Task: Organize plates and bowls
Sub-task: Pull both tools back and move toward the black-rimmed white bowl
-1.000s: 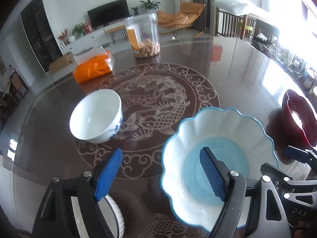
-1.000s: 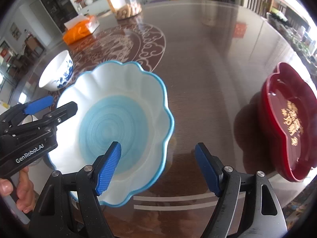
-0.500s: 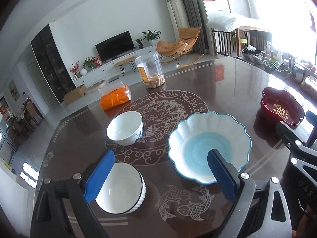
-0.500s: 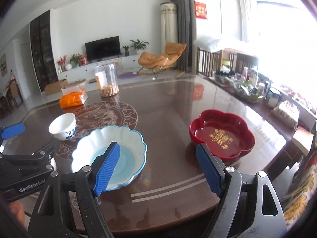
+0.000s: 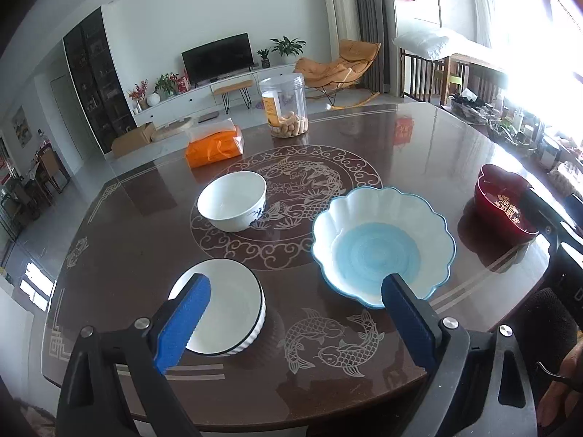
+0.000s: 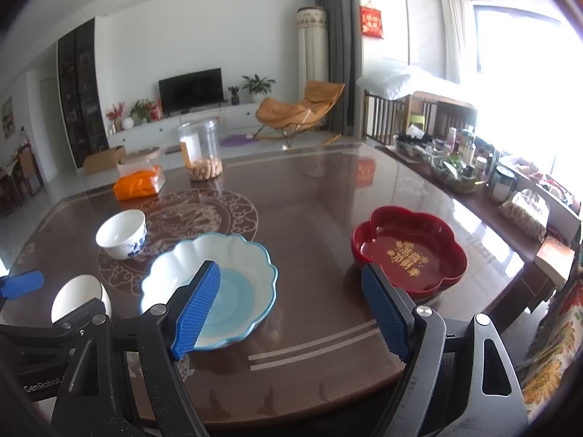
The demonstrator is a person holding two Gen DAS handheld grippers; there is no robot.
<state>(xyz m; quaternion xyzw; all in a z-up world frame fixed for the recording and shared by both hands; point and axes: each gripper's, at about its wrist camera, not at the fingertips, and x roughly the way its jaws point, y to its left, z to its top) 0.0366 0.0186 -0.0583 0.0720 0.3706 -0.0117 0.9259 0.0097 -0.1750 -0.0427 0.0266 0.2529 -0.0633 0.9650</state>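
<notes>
A scalloped blue-rimmed bowl (image 5: 382,244) sits upright between a red lobed dish (image 6: 408,251) and two white bowls, one blue-patterned (image 5: 232,201), one seemingly ribbed (image 5: 226,311).

The right gripper (image 6: 291,306) hangs above the near edge of the dark table (image 6: 328,196), jaws wide with nothing between them. The scalloped blue bowl (image 6: 233,255) sits behind its left pad, the red dish (image 6: 408,251) (gold lettering inside) behind its right. A blue-patterned white bowl (image 6: 122,233) stands farther left; the left gripper (image 6: 43,313) enters at lower left.
</notes>
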